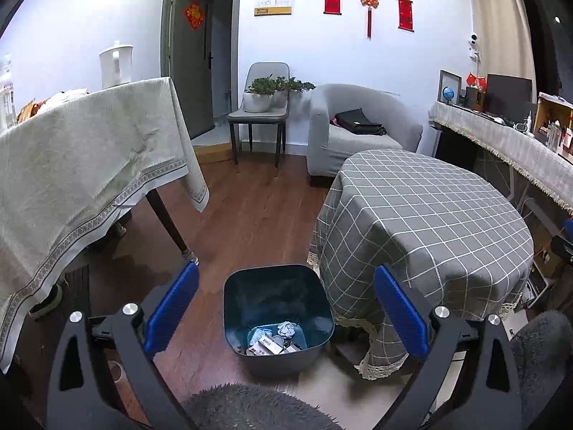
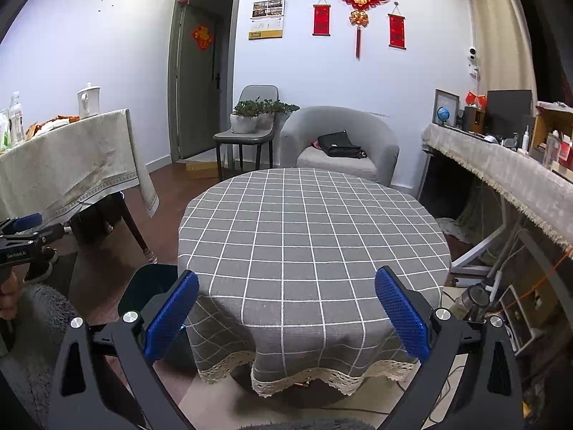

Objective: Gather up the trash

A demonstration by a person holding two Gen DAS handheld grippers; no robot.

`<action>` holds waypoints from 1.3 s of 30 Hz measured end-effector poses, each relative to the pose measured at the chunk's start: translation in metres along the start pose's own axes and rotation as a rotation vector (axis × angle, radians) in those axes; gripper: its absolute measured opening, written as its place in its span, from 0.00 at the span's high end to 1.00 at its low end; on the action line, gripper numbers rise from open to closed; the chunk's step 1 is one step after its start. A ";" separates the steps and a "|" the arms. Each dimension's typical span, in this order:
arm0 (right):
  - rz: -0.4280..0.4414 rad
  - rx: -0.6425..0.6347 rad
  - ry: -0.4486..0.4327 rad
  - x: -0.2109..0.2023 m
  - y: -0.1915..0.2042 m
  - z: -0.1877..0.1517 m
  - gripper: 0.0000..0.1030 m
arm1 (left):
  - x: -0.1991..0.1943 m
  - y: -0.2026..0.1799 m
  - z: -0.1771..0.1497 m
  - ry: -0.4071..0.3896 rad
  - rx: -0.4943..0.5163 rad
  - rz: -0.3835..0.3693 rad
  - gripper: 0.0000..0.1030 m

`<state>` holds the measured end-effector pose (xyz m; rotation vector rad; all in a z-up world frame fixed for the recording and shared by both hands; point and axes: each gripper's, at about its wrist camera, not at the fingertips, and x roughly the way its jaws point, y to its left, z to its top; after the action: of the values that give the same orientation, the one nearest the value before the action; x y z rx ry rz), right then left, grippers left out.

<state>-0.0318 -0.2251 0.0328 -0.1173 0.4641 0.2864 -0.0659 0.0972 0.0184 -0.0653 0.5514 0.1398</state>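
A dark teal waste bin [image 1: 277, 317] stands on the wooden floor [image 1: 236, 222], just left of the round table with the grey checked cloth [image 1: 429, 215], holding crumpled paper and wrappers [image 1: 275, 338] at its bottom. The left gripper [image 1: 286, 308] hovers above it, jaws wide apart and empty. The right gripper [image 2: 286, 311], equally spread and empty, faces the checked cloth. A grey armchair [image 2: 340, 143] sits beyond.

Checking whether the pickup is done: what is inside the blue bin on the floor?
The blue bin holds a heap of trash at its bottom: a crumpled paper ball and small wrappers and packets. Anything beneath that heap is covered and cannot be seen.
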 end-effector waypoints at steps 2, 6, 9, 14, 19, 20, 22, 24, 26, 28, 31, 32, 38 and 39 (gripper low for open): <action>0.002 0.003 0.001 0.000 0.000 0.000 0.03 | 0.000 0.000 0.000 0.000 0.002 -0.002 0.03; 0.003 0.008 0.002 0.001 0.000 0.000 0.03 | 0.000 -0.001 -0.001 0.001 0.001 -0.003 0.03; 0.005 0.018 0.002 0.001 0.001 -0.001 0.03 | -0.001 -0.004 -0.002 0.002 0.007 -0.003 0.03; 0.004 0.017 0.003 0.001 0.002 -0.001 0.03 | -0.002 -0.009 -0.003 0.001 0.018 -0.004 0.03; 0.002 0.012 0.004 0.001 0.002 -0.002 0.03 | -0.002 -0.010 -0.003 0.003 0.023 -0.007 0.03; 0.001 0.013 0.005 0.001 0.002 -0.003 0.03 | -0.002 -0.011 -0.003 0.002 0.026 -0.007 0.03; 0.002 0.013 0.004 0.001 0.002 -0.003 0.03 | -0.002 -0.011 -0.003 0.000 0.032 -0.006 0.03; 0.002 0.013 0.004 0.001 0.001 -0.002 0.03 | -0.001 -0.012 -0.003 0.001 0.035 -0.005 0.03; 0.002 0.013 0.005 0.001 0.002 -0.002 0.03 | -0.002 -0.012 -0.003 0.001 0.032 -0.006 0.03; 0.002 0.012 0.004 0.001 0.001 -0.002 0.03 | -0.001 -0.013 -0.003 0.001 0.030 -0.007 0.03; 0.002 0.012 0.005 0.001 0.002 -0.002 0.03 | -0.001 -0.013 -0.004 0.001 0.030 -0.007 0.03; 0.001 0.011 0.005 0.001 0.002 -0.002 0.03 | -0.001 -0.012 -0.003 0.001 0.030 -0.007 0.03; 0.002 0.013 0.005 0.001 0.002 -0.003 0.03 | -0.002 -0.015 -0.005 -0.005 0.033 -0.005 0.03; 0.002 0.013 0.005 0.001 0.002 -0.002 0.03 | -0.002 -0.015 -0.005 -0.005 0.031 -0.006 0.03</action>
<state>-0.0323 -0.2233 0.0301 -0.1055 0.4710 0.2848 -0.0684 0.0818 0.0157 -0.0363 0.5485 0.1260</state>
